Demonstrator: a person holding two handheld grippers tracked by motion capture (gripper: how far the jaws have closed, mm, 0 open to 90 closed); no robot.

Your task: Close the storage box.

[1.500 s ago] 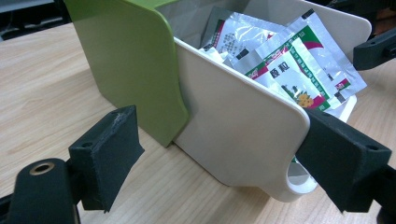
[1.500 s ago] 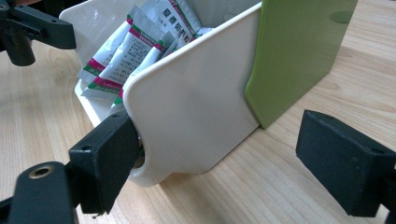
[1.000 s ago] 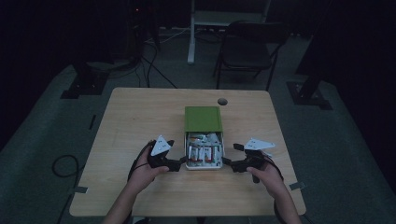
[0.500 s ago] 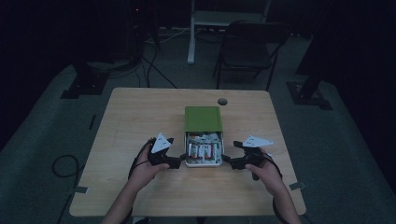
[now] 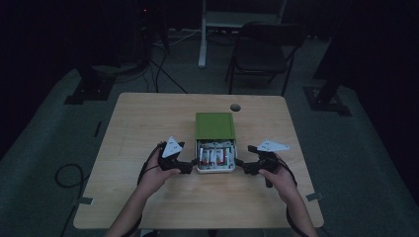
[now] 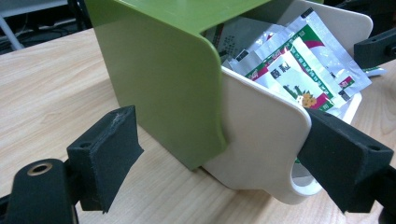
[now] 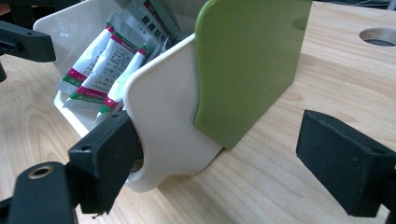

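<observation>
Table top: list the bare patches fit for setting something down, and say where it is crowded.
The table is bare left of the green-lidded box, right of it toward the far right edge below the round hole, and along the near edge between the forearms. It is crowded at the open white tray, flanked by the left tool and right tool.

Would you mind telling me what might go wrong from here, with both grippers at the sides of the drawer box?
1. Each gripper has only one finger against a side of the white drawer, so the left gripper and right gripper may slip off when pulling.
2. The green sleeve is not held, so it may slide along the table with the drawer.
3. The sachets stand loosely above the rim and could spill if the drawer tilts.
</observation>
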